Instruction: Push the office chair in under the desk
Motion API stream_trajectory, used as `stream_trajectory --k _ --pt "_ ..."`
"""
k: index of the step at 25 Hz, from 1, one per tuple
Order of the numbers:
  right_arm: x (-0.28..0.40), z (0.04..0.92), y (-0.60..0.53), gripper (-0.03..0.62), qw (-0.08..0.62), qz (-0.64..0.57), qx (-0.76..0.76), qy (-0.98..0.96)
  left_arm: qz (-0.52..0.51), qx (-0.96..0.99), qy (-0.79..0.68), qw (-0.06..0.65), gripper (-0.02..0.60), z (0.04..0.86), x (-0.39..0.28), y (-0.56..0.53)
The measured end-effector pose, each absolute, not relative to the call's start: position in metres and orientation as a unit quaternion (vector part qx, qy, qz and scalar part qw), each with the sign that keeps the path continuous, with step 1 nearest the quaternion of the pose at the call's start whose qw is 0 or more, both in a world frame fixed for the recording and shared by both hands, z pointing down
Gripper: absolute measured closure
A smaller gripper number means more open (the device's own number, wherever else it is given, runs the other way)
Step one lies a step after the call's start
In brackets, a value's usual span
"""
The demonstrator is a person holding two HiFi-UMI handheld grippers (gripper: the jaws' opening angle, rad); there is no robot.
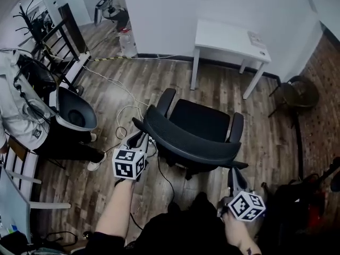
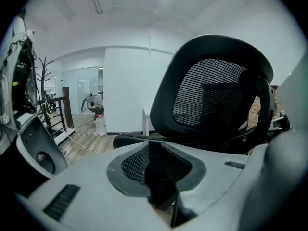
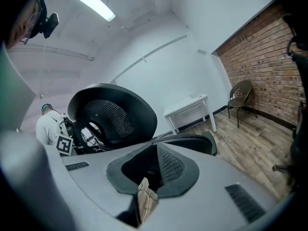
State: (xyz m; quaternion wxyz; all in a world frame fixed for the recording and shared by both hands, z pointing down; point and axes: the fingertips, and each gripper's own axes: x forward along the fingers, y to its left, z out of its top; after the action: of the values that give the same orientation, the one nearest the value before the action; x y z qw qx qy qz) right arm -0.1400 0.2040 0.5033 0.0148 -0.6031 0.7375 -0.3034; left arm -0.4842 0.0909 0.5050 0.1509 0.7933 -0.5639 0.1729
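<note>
The black mesh office chair stands in the middle of the wood floor, its seat facing the small white desk by the far wall. I stand behind its curved backrest. My left gripper is at the backrest's left end, and in the left gripper view a dark edge of the chair fills the gap between its pads. My right gripper reaches up to the backrest's right end. Its jaws stand close together with something dark and a strip of floor in the narrow slit; a grip is not clear.
A grey bin-like shell and a person's legs are at the left beside a black rail. White cables trail over the floor left of the chair. A dark round chair stands by the brick wall at the right.
</note>
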Motion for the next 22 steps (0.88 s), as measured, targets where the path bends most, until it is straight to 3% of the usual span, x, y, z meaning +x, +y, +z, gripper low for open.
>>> stream_trajectory --k 11,16,22 --pt "-0.137 0.503 0.150 0.569 -0.002 -0.289 -0.595 0.750 0.163 0.795 -0.565 0.149 0.552 0.506 -0.474 0.033" --pt "-0.126 0.502 0.111 0.526 -0.015 -0.274 -0.576 0.770 0.160 0.788 -0.575 0.154 0.551 0.506 -0.462 -0.003" --pt "-0.107 0.498 0.064 0.523 -0.004 -0.276 -0.564 0.778 0.170 0.778 -0.584 0.159 0.551 0.505 -0.445 -0.049"
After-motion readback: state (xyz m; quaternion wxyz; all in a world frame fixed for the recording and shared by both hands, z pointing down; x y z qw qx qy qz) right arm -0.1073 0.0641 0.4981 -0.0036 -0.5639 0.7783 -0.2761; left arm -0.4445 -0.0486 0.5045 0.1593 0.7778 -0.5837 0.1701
